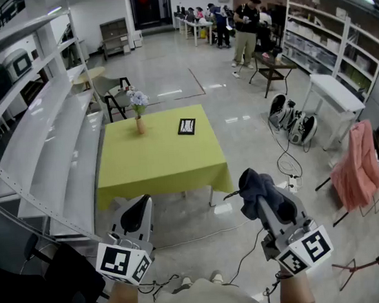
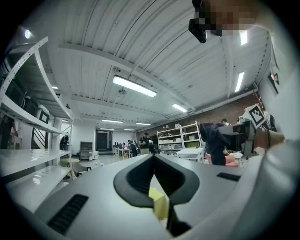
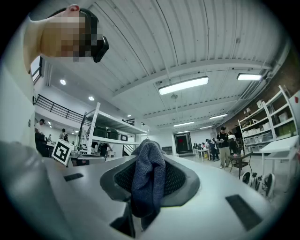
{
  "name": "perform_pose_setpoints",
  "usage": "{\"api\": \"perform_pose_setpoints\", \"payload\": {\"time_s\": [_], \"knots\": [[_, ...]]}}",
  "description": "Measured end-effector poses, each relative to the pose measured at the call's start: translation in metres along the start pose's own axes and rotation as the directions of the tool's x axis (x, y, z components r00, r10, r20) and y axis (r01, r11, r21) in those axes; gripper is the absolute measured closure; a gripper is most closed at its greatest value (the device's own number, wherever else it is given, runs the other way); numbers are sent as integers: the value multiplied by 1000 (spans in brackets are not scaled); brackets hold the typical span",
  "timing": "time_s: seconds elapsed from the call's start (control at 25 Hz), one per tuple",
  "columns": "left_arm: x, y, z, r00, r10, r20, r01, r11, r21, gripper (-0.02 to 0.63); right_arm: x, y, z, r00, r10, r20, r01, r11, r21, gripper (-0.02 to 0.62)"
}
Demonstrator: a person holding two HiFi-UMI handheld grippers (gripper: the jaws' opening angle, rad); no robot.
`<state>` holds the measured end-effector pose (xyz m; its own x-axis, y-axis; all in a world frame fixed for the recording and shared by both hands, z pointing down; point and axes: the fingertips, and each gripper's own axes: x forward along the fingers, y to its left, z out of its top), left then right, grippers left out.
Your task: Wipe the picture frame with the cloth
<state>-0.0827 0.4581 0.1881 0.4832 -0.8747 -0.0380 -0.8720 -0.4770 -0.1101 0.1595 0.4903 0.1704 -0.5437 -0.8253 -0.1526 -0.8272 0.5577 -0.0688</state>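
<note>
A small black picture frame (image 1: 186, 126) lies flat on the yellow-green table (image 1: 158, 163), toward its far right. My right gripper (image 1: 253, 188) is held up in front of the table's near right corner, shut on a dark blue-grey cloth (image 1: 260, 191) that drapes over its jaws; the cloth (image 3: 147, 180) hangs between the jaws in the right gripper view. My left gripper (image 1: 139, 212) is held near the table's front left, its jaws together with nothing in them (image 2: 153, 180). Both grippers are well short of the frame.
A vase of pale flowers (image 1: 138, 109) stands at the table's far left. Long white shelving (image 1: 53, 144) runs along the left. A chair (image 1: 114, 98) stands behind the table. Cables (image 1: 287, 166), bags (image 1: 294, 121) and a pink cloth on a rack (image 1: 359, 165) lie to the right. People stand far back.
</note>
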Motion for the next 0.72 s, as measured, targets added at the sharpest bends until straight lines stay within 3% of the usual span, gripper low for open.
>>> {"api": "perform_pose_setpoints", "payload": {"time_s": [0.28, 0.72], "knots": [[16, -6, -4, 1000, 4, -8, -4, 1000, 13, 598, 6, -27, -13, 992, -102, -73, 94, 990, -101, 489], [43, -39, -8, 999, 49, -8, -48, 997, 59, 598, 5, -58, -19, 997, -56, -60, 49, 994, -101, 488]]}}
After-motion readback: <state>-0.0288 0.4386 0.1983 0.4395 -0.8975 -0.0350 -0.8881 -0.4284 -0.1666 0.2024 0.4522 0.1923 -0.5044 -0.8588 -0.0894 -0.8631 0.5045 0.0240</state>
